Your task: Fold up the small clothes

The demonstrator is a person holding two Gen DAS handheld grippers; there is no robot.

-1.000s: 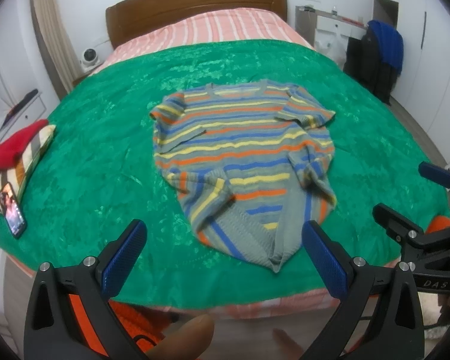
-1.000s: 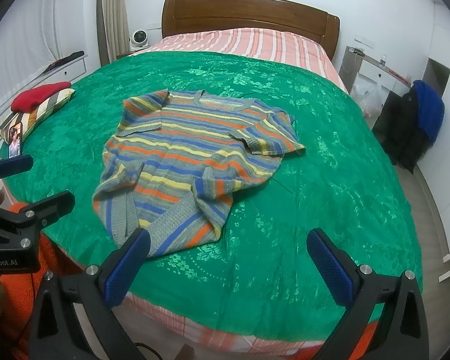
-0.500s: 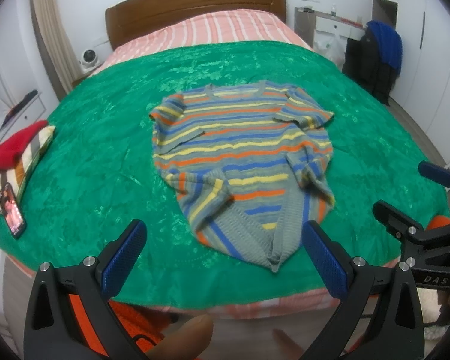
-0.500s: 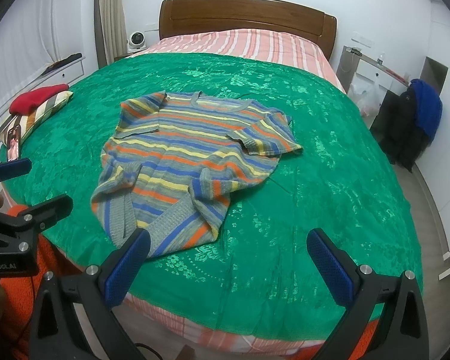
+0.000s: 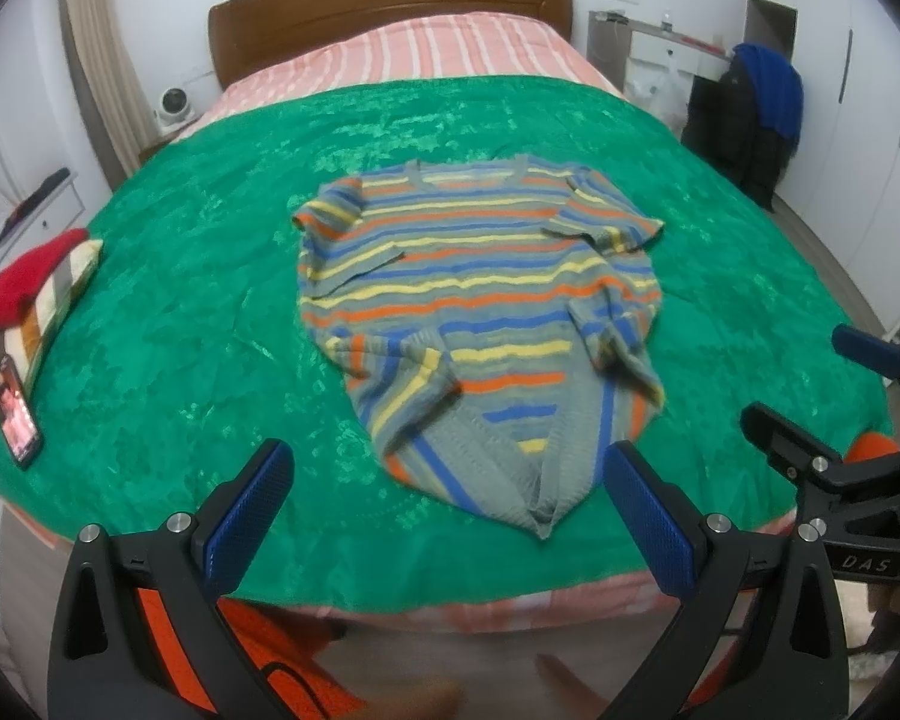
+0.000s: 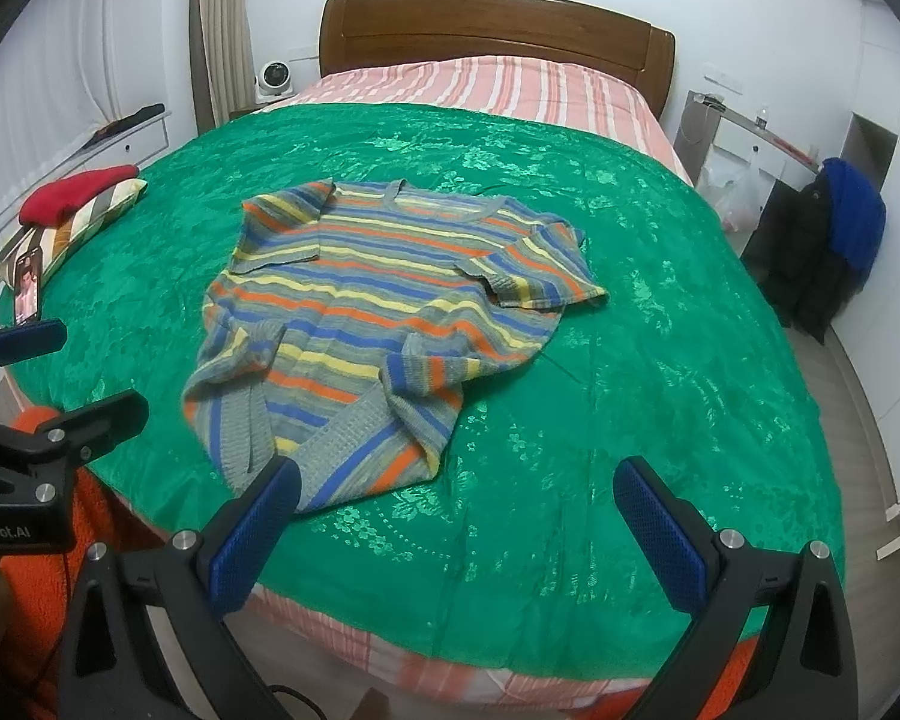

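sweater (image 5: pixel 480 300): ribbed knit | bedspread (image 5: pixel 210 300): glossy green cloth | headboard (image 6: pixel 492 30): smooth polished wood

Both my tong cams sit back off the foot of the bed (image 5: pixel 390 594), looking past their open tips toward the headboard (image 6: pixel 492 24), sharing the striped sweater (image 5: pixel 480 312) ahead.

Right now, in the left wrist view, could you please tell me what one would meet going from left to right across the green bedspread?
Phone with a lit screen → red cloth on a striped cushion → striped knit sweater lying flat → the right gripper, open, at the bed's right edge.
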